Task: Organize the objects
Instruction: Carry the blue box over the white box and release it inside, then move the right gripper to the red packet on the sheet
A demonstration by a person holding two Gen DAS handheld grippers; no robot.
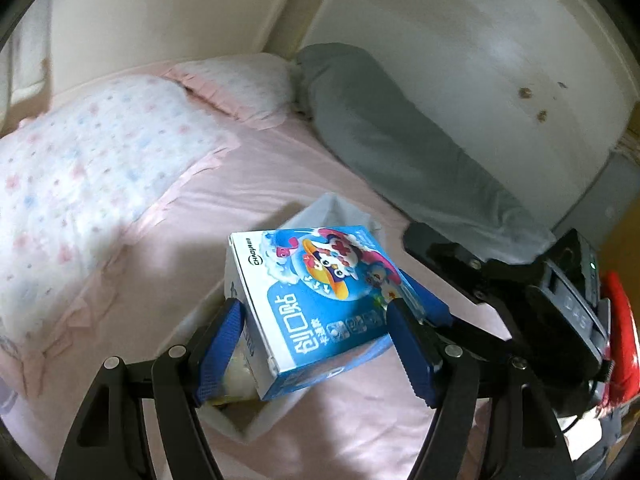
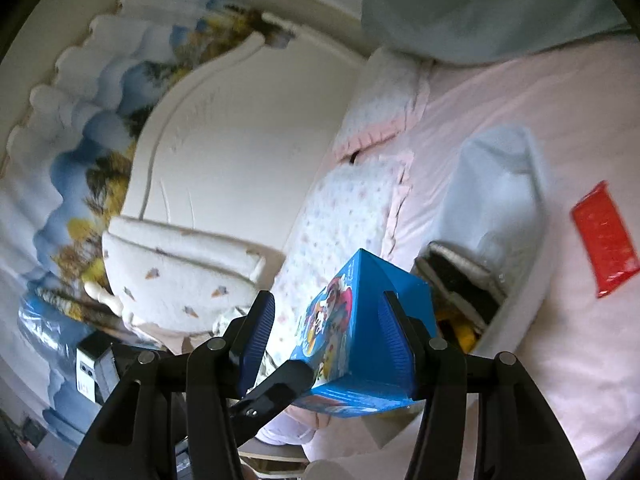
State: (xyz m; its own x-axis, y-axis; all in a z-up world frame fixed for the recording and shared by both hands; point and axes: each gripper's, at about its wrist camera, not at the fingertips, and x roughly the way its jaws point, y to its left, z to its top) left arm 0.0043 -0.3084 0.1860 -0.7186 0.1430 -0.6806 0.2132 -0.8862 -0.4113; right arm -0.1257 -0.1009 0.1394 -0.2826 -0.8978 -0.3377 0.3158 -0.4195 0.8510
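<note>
Left gripper (image 1: 316, 332) at 6 o'clock, jaws pinching blue box (image 1: 316, 280); right gripper (image 2: 328, 336) grip: cannot tell. Carrying step; next needs lowering into white bin (image 1: 260, 428).

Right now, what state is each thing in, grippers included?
blue box: lifted, tilted above the bin, between both grippers' fingers.
white bin: open-topped, on the bed, items inside.
red packet: lying flat on the bed, untouched.
left gripper: shut on the box.
right gripper: box between fingers, grip unclear.

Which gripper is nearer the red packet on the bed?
Right. The red packet lies off the right gripper's right side; the left gripper is farther, on the blue box's other side.
</note>
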